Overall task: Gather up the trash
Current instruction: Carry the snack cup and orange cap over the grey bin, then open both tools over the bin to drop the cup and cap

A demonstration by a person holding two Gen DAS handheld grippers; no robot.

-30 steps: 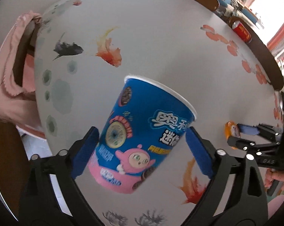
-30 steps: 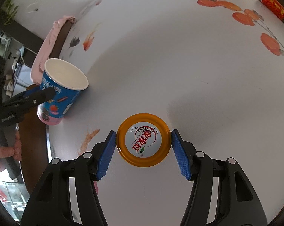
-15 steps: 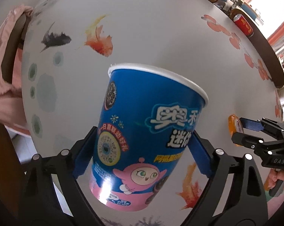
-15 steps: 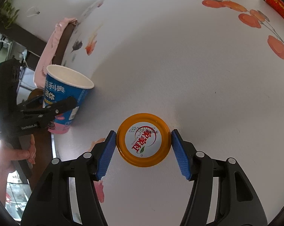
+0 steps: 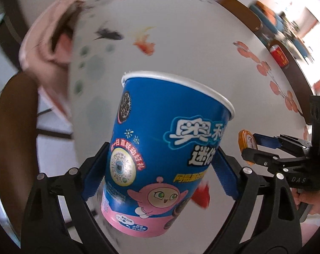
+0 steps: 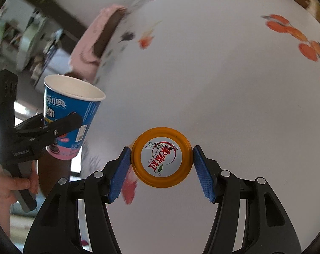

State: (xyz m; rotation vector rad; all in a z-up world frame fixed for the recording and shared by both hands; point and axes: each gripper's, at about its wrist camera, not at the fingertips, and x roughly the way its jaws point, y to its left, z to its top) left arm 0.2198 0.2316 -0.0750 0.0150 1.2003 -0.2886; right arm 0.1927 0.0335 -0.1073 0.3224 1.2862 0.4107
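Blue cup [image 5: 170,154]: pinched low by the left gripper [image 5: 160,174], upright, lifted off the table [image 5: 191,48] for carrying.
Orange lid [image 6: 161,160]: clamped edgewise in the right gripper [image 6: 161,169], above the table.

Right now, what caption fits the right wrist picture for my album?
The right gripper clamps an orange lid above the white table, while the left gripper holds a blue cup.
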